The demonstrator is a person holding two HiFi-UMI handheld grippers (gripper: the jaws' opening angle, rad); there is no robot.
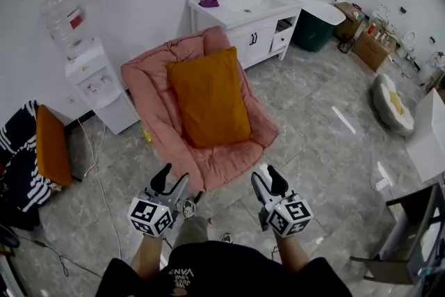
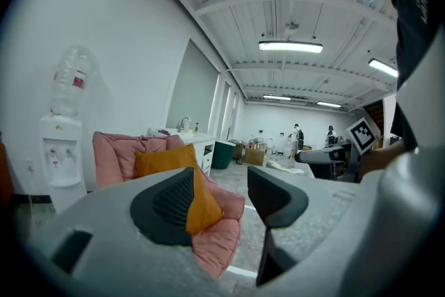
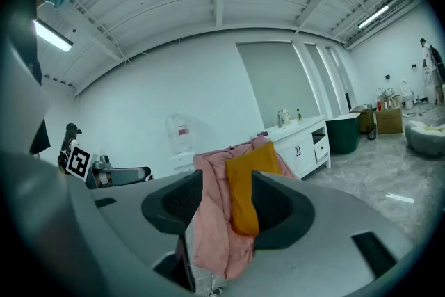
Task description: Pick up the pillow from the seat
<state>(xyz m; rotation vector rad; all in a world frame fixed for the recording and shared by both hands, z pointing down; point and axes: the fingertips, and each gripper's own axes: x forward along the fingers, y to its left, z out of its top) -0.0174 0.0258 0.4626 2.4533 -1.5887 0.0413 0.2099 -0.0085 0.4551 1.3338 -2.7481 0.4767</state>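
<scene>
An orange pillow [image 1: 208, 97] leans upright against the back of a pink padded chair [image 1: 149, 97] in the middle of the room. My left gripper [image 1: 171, 181] and right gripper [image 1: 268, 179] hover side by side just short of the chair's front edge, both open with nothing between their jaws. In the left gripper view the pillow [image 2: 198, 184] and the chair [image 2: 115, 153] show beyond the left gripper [image 2: 222, 191]. The right gripper view frames the pillow [image 3: 245, 184] and chair [image 3: 212, 219] in the gap of the right gripper [image 3: 228, 202].
A water dispenser [image 1: 94, 83] stands left of the chair and a white sink cabinet [image 1: 250, 17] behind it. A striped seat with another orange cushion [image 1: 52, 146] is at the far left. A cable [image 1: 101, 184] trails on the floor, and a pet bed [image 1: 391, 102] lies at the right.
</scene>
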